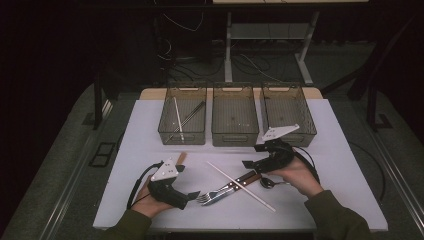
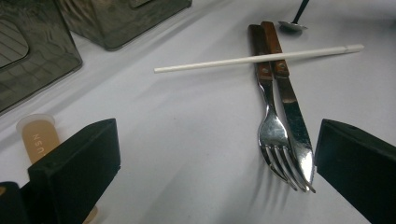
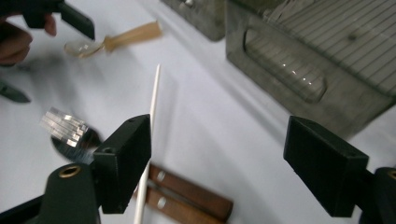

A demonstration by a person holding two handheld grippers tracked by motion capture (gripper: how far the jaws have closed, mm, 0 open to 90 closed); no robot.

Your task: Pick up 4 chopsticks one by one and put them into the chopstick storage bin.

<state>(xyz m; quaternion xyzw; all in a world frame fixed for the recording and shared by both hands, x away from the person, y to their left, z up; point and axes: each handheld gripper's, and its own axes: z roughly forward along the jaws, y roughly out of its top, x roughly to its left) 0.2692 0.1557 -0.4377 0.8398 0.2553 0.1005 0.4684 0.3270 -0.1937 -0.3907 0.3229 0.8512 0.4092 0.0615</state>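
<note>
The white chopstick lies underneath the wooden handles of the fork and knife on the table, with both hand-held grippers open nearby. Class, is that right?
Not quite. The white chopstick lies on top of the wooden handles of the fork and knife, crossing over them, as the left gripper view shows. The rest holds: both the left hand-held gripper and the right hand-held gripper are open nearby.

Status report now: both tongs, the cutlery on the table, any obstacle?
Left tongs open, empty, near fork tines. Right tongs open, empty, above fork and knife handles. White chopstick lies across both handles, in the way.
</note>
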